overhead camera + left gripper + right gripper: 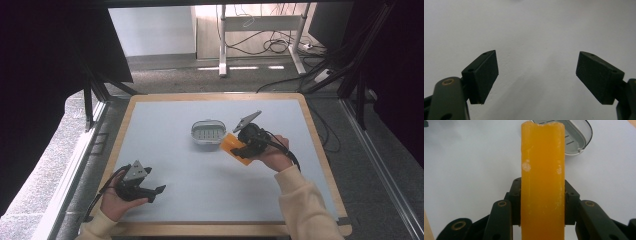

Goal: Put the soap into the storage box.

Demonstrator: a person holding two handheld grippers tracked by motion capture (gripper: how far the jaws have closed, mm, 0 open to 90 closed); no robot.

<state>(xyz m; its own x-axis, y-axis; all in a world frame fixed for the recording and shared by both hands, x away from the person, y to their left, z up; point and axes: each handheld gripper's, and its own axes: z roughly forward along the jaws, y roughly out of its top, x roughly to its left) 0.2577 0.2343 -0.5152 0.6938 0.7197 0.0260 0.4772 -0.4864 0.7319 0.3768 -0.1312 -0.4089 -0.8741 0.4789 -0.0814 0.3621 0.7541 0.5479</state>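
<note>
Between the jaws of the right hand-held gripper (542,205), an orange soap bar (542,177) is pinched across its narrow sides, long axis running straight out from the jaws toward the grey soap dish (208,132) mid-table (200,200). Near the front-left corner, the left hand-held gripper (537,77) is spread, holding nothing.
</note>
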